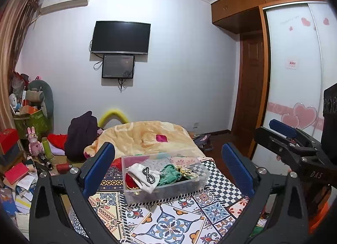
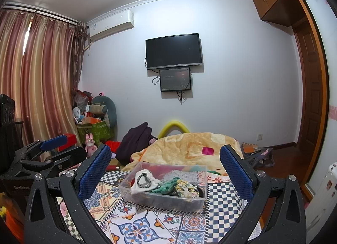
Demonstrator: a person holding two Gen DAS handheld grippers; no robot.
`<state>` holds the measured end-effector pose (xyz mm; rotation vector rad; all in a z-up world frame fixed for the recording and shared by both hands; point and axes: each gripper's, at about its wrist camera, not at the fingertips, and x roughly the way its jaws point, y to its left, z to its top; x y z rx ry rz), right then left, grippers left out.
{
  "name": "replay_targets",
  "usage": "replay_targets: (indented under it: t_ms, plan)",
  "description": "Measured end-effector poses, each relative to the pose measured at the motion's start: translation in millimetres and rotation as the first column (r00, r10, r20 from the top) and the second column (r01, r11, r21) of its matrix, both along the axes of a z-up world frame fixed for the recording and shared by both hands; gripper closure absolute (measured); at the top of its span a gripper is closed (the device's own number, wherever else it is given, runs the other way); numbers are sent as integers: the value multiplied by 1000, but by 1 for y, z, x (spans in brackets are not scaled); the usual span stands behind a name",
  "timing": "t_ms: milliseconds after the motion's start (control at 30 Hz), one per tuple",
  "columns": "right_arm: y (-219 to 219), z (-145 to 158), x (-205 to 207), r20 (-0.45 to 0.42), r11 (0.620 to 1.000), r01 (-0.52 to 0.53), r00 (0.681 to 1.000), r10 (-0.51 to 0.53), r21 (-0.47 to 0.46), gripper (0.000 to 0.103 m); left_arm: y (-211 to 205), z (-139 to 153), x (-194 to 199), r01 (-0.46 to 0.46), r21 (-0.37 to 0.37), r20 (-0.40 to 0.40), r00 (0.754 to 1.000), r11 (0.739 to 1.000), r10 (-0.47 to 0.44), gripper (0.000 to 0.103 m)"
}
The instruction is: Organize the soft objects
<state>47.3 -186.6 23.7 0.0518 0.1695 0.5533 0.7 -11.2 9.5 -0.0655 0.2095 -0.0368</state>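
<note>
Box (image 1: 166, 177) of clear plastic sits on the patterned cloth (image 1: 168, 223), dead ahead at 12 o'clock in both wrist views, framed between each claw's blue pads. Inside it: a white cloth (image 1: 143, 177) at the left wall with a dark beaded band (image 1: 149, 174) lying on top, a green scrunchie (image 1: 170, 175) mid-box, a pale floral scrunchie (image 2: 185, 187) toward the right wall. Near rim and both side rims unobstructed; far rim backs onto the peach blanket (image 1: 147, 136).

Left gripper (image 1: 168, 172) — released, fingers spread wider than the box, holding nothing, not touching it. Right gripper (image 2: 166, 172) likewise spread and empty, seen from the left view at 3 o'clock, apart from the box.

Open cloth lies between box and both claws. Clutter pile (image 1: 23, 138) at 9 o'clock, off the cloth edge; wardrobe (image 1: 294, 75) at 2 o'clock.
</note>
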Motion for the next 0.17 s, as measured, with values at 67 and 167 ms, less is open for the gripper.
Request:
replay_targets:
  t_ms: [67,167]
  plan:
    - [0,0,0,-1,1000,-1,1000,1,0,0,0,0,0,2,0,1,1000,1000,-2,0]
    - [0,-1,0,-1,1000,0,1000,0,-2,0,-1,0,0,8,0,-3,1000,1000,-8,0]
